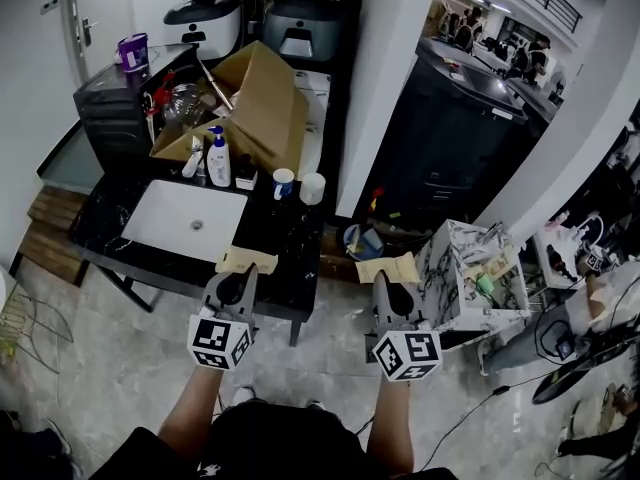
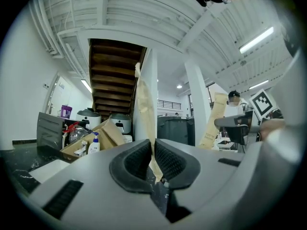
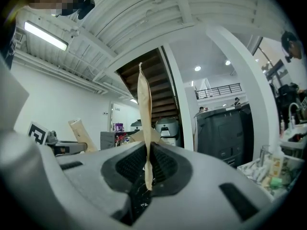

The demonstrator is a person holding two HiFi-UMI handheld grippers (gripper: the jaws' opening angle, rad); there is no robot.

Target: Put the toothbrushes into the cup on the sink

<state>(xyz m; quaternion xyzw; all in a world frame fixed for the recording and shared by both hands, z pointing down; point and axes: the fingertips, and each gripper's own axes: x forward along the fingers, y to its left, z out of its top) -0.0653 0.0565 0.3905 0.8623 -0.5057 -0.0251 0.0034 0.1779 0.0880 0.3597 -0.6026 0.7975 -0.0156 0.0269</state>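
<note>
left gripper point(image 2: 153, 158) clenched on paper-sleeved toothbrush point(image 2: 146, 104) | right gripper point(image 3: 147, 164) pinching second toothbrush point(image 3: 144, 99) | both near worktop point(image 1: 290, 233) front edge, cup point(image 1: 312, 188) at back | likely light, sleeve crushable: pinch low on the sleeve

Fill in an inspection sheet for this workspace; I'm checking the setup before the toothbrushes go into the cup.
Surface: black counter with white basin.
Job's things: cup on the counter; two paper-wrapped toothbrushes, one per gripper.
Clutter: cardboard box, pump bottle.
Grippers: left gripper shut on left toothbrush; right gripper shut on right toothbrush.
Cables: cable on the floor, right.
Surroundings: dark bin, staircase.
</note>
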